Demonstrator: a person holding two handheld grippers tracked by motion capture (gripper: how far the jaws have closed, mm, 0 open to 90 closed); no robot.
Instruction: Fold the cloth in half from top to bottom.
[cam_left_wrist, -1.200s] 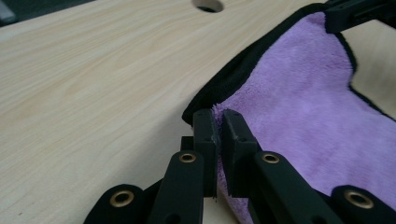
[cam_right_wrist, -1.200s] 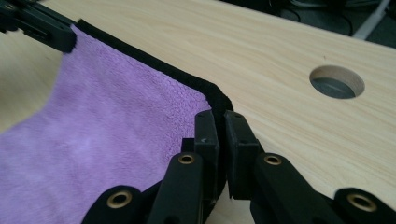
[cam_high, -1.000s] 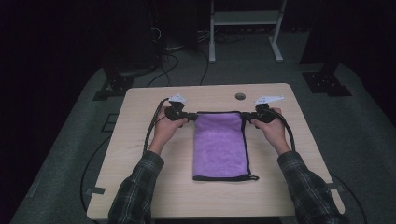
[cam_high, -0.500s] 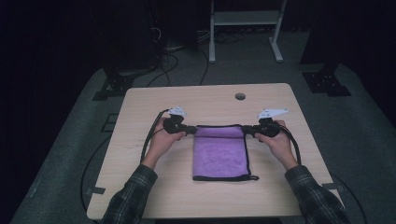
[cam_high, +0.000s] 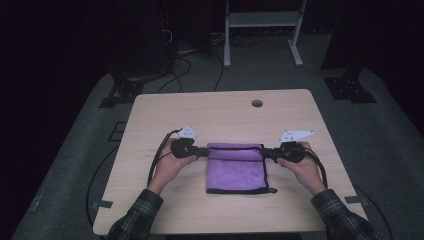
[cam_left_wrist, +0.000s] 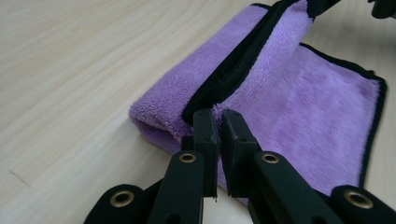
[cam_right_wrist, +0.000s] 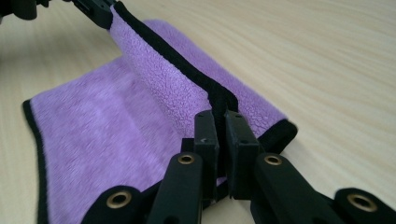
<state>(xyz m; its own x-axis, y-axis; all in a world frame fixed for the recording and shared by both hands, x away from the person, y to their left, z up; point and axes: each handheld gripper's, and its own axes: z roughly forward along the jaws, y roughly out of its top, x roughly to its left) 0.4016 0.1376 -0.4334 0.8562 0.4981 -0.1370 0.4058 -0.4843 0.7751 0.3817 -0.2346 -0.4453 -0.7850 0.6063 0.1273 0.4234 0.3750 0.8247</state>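
Both grippers, left (cam_high: 202, 151) and right (cam_high: 266, 153), clenched on the purple towel's (cam_high: 237, 172) far edge, had drawn it nearer, folding it halfway over

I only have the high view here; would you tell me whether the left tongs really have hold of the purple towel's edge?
Observer: Yes. In the left gripper view the left tongs are shut on the black-trimmed edge of the purple towel.
Operator: Thank you. And the right ones?
Observer: The right tongs pinch the same trimmed edge at its other corner.
Operator: Is that edge lying flat?
Observer: No, it is lifted; the towel curls under it in a fold resting on the wooden table.
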